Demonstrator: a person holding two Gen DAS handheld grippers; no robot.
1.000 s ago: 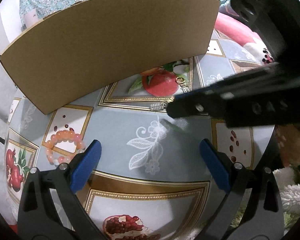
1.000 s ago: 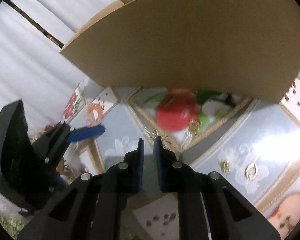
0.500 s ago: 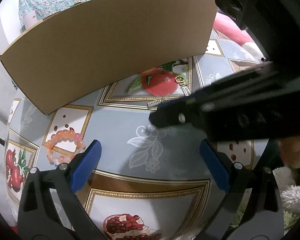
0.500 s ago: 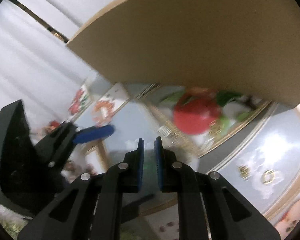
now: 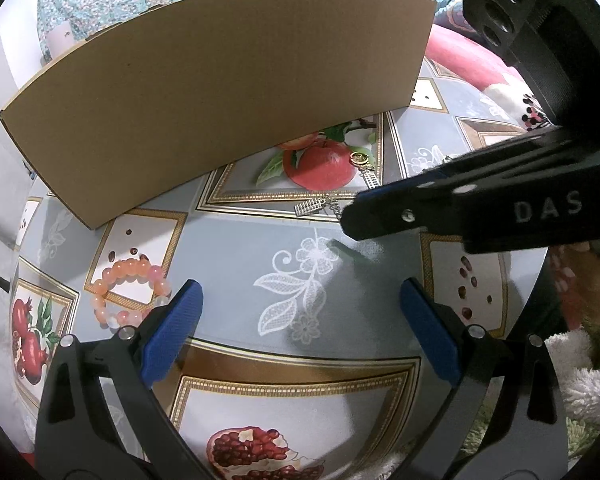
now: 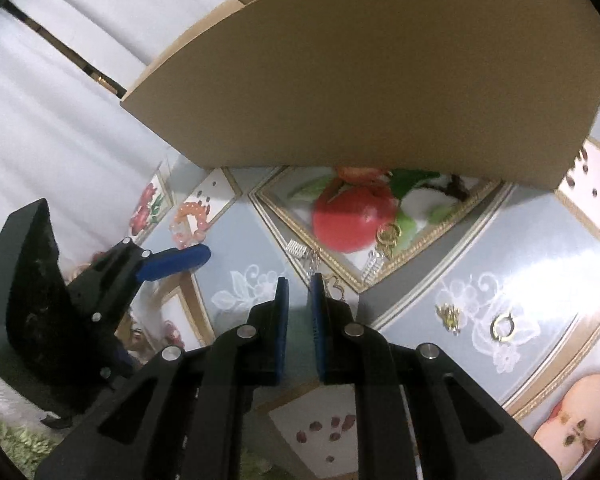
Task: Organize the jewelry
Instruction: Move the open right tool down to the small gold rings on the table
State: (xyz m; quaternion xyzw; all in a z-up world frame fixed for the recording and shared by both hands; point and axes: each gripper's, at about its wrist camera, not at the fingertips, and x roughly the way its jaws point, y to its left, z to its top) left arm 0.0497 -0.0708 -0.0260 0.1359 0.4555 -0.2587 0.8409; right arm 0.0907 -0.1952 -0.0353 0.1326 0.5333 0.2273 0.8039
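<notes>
A cardboard box (image 5: 228,76) stands on the fruit-print tablecloth (image 5: 260,248). An orange and pink bead bracelet (image 5: 130,292) lies just beyond my open, empty left gripper (image 5: 300,308). A silver chain with ladder charms (image 5: 320,204) and a gold ring earring (image 5: 362,159) lie by the printed apple. My right gripper (image 6: 299,284) is nearly shut with a narrow gap, nothing between the pads, its tips just short of the silver chain (image 6: 312,258). A gold earring (image 6: 388,236), a small gold charm (image 6: 450,316) and a gold ring (image 6: 504,327) lie to its right.
The box wall (image 6: 380,72) rises close behind the jewelry. The left gripper (image 6: 172,260) shows at the left in the right wrist view, with the bracelet (image 6: 192,220) beyond it. A green rug (image 5: 588,436) lies past the table's edge.
My right gripper swung left over the table, then drew back right and now has its tips at the silver chain. The left gripper has stayed put and open.
</notes>
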